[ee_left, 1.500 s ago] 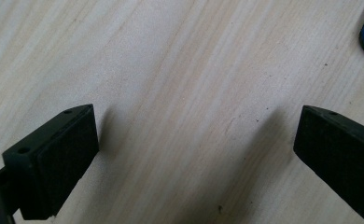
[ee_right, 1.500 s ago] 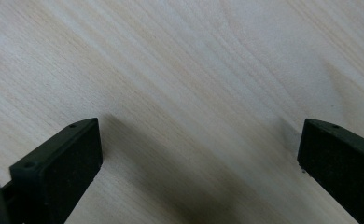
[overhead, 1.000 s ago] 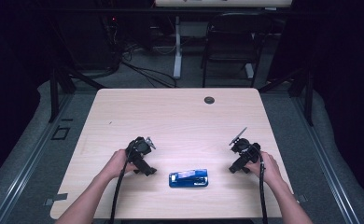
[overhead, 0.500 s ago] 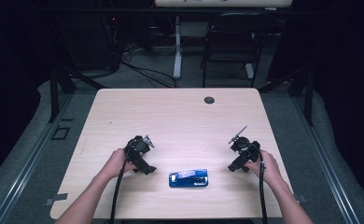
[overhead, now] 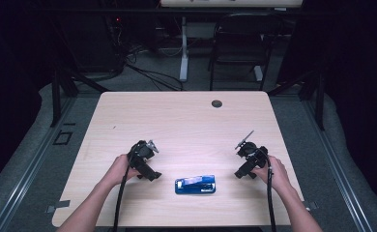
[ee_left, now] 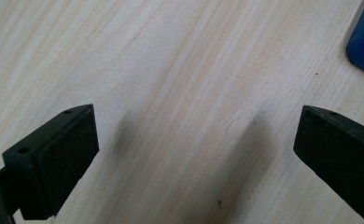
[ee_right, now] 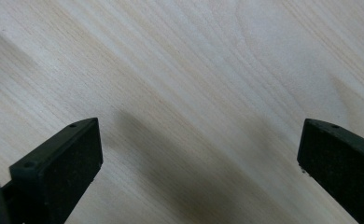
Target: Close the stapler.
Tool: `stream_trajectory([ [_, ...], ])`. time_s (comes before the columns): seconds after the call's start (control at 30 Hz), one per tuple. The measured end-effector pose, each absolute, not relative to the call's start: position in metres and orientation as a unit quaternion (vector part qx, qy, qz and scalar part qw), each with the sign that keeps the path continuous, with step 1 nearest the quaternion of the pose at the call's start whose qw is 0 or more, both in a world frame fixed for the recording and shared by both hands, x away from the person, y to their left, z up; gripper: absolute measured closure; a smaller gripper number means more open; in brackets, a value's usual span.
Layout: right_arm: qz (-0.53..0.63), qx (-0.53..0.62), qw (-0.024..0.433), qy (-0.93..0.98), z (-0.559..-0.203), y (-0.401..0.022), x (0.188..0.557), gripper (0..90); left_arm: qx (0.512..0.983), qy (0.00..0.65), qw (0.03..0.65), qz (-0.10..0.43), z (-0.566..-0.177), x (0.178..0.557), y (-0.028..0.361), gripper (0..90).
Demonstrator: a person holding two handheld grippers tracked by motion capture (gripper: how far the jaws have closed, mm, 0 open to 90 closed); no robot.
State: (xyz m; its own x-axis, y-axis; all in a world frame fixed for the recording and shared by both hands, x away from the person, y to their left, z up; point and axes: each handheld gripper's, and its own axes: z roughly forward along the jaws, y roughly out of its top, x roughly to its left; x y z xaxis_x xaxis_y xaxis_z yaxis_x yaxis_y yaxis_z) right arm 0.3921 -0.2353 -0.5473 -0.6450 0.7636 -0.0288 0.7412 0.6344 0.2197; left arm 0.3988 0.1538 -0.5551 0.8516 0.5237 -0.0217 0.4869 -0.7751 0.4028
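Blue stapler [overhead: 195,184] lies flat near the table's [overhead: 186,121] front edge, between our grippers. Left gripper [ee_left: 196,154] and right gripper [ee_right: 199,158] stand released, empty. We advise squaring jaws across its narrow sides before closing.

No text, number or brand can be read anywhere. The blue stapler [overhead: 195,184] at the table's six o'clock bears a pale patch, its print too small to make out.
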Motion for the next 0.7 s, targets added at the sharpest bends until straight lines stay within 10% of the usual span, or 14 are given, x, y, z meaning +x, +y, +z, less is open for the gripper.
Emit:
stream_trajectory([
  [0.7,0.085,0.401,0.055,0.91,-0.545,-0.235,0.3972,0.0,0.943,0.269,0.192,0.044,-0.5586,0.4006,0.1531,0.0],
])
